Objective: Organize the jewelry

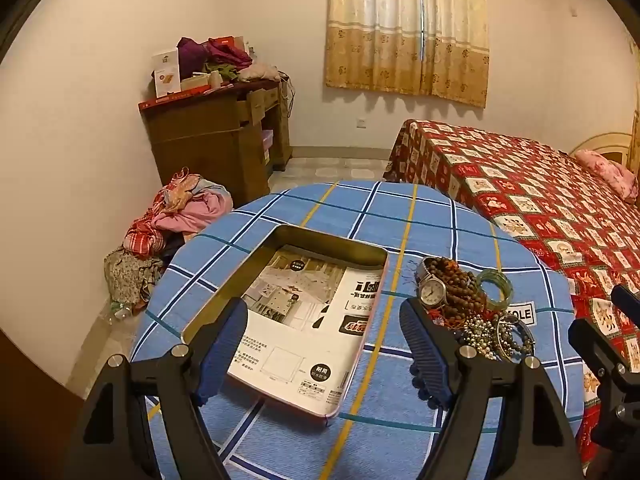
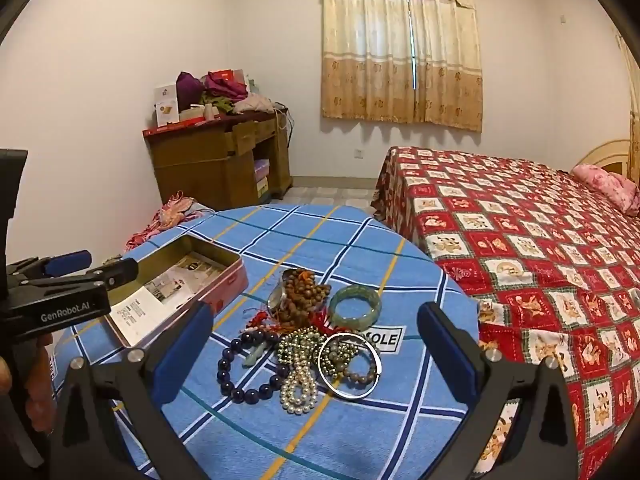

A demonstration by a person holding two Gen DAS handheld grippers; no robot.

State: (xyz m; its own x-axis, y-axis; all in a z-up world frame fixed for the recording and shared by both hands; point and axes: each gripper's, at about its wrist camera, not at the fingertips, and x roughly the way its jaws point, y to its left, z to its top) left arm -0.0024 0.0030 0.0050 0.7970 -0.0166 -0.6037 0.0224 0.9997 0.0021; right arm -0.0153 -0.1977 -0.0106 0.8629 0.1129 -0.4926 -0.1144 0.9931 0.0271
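An open pink tin box [image 1: 362,354] lined with printed paper lies on the round table with a blue checked cloth [image 1: 400,208]. My left gripper [image 1: 326,352] is open and empty, just above the box's near end. A jewelry pile lies right of the box: a wristwatch [image 1: 431,291], brown wooden beads [image 2: 310,292], a green jade bangle [image 2: 355,307], dark blue beads [image 2: 244,372], a pearl strand [image 2: 298,390] and a silver bangle [image 2: 349,364]. My right gripper [image 2: 320,354] is open and empty, above the pile's near side. The box also shows in the right wrist view [image 2: 226,280].
A bed with a red patterned cover [image 2: 540,248] stands right of the table. A wooden desk piled with clothes and boxes [image 2: 218,160] stands at the far wall. Clothes lie heaped on the floor [image 1: 168,232] left of the table. A curtained window [image 2: 400,48] is behind.
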